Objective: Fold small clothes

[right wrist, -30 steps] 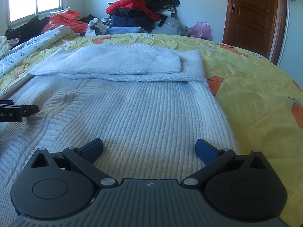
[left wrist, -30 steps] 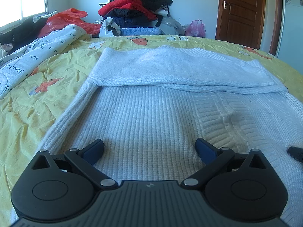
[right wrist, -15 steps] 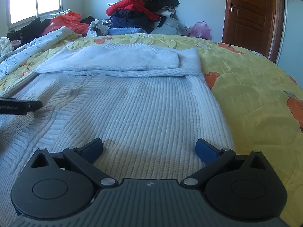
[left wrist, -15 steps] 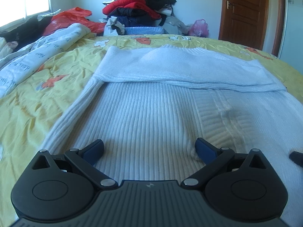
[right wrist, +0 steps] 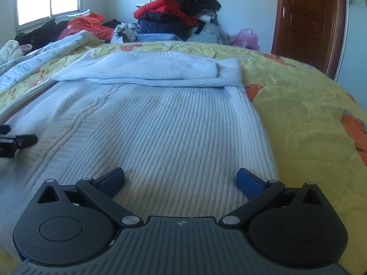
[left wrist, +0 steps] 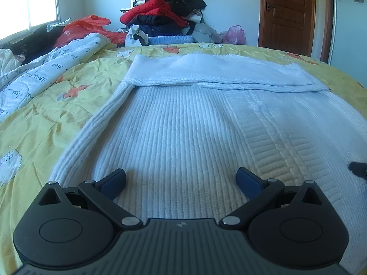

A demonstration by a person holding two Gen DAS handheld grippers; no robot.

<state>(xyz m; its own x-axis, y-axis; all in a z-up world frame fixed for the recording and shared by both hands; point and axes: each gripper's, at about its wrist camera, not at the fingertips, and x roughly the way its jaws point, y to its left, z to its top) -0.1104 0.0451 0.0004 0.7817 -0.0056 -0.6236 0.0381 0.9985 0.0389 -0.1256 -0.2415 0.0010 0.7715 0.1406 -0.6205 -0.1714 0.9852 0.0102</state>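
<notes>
A pale blue ribbed knit sweater (left wrist: 195, 123) lies flat on the yellow bedspread (left wrist: 45, 119), its far part folded over into a band across the top. It also shows in the right wrist view (right wrist: 160, 123). My left gripper (left wrist: 181, 181) is open and empty, low over the sweater's near left part. My right gripper (right wrist: 180, 181) is open and empty, low over the sweater's near right part, close to its right edge. The left gripper's tip (right wrist: 18, 142) shows at the left of the right wrist view.
A pile of red and dark clothes (left wrist: 165, 20) stands beyond the bed. A white printed quilt (left wrist: 45, 68) and an orange bag (left wrist: 87, 27) lie at the far left. A brown door (left wrist: 289, 11) is at the back right. The bed edge curves away on the right (right wrist: 321, 114).
Both grippers have pulled back slightly and risen a little over the sweater's near part. The right view has turned slightly left. Both stay open; the sweater has not moved.
</notes>
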